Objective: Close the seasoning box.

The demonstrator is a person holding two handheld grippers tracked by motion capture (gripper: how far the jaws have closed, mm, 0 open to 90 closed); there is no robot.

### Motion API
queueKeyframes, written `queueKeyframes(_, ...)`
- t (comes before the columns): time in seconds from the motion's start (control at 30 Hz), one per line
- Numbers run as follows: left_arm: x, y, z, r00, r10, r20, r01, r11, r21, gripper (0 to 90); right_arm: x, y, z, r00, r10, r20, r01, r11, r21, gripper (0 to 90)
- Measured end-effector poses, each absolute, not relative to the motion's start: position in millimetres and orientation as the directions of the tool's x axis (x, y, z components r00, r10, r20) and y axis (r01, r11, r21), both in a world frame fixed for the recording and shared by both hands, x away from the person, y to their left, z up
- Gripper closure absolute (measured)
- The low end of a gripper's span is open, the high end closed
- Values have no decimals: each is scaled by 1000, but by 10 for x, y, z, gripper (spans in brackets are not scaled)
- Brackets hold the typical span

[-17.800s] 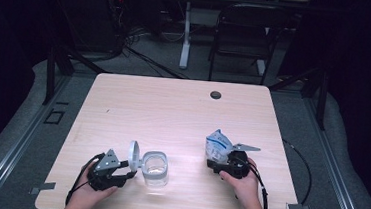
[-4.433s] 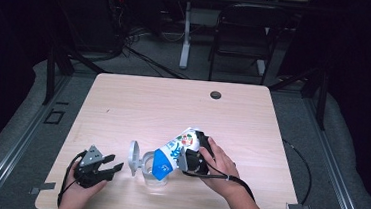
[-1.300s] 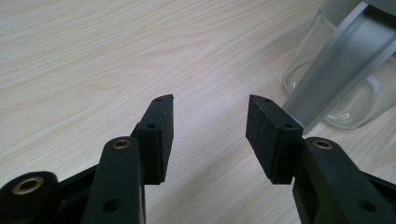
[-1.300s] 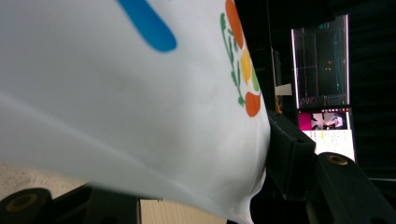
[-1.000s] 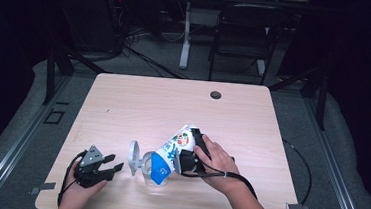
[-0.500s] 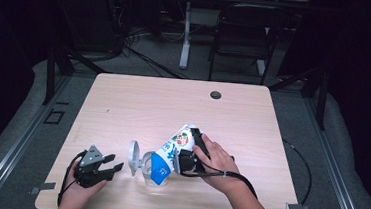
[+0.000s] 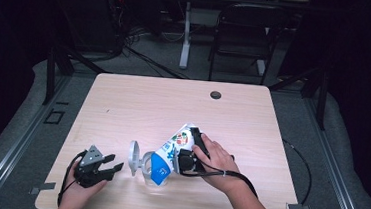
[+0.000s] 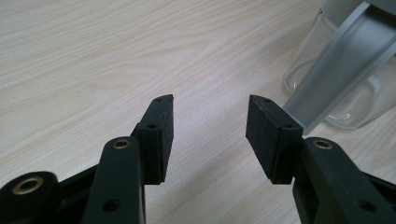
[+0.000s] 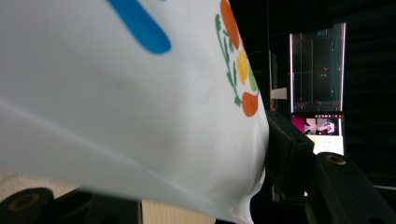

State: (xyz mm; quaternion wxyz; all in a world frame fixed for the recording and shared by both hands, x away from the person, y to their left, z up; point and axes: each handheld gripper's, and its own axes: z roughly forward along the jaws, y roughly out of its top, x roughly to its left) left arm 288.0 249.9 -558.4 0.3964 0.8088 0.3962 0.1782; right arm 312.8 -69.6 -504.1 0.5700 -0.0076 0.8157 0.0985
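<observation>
Over the jar (image 7: 149, 168), right gripper (image 7: 188, 152) tilts pouch (image 7: 170, 151) mouth-down leftward.

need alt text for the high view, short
The right gripper tips a white and blue printed pouch over a clear jar with its hinged lid open, on a light wooden table. The left gripper rests open beside the jar.

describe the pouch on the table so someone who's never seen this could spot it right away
On the wooden table, look near the front edge, where the right gripper holds a pouch tipped over a clear container. It is the one white, blue-printed thing there, with small fruit pictures.
</observation>
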Motion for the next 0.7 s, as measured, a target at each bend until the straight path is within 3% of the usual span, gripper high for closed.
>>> queueKeyframes(0.7,2881,2496,-5584,623,782,-26,499,-372,783,522,3129,-683,-5016,-341,71,-937,-136,983,124,474)
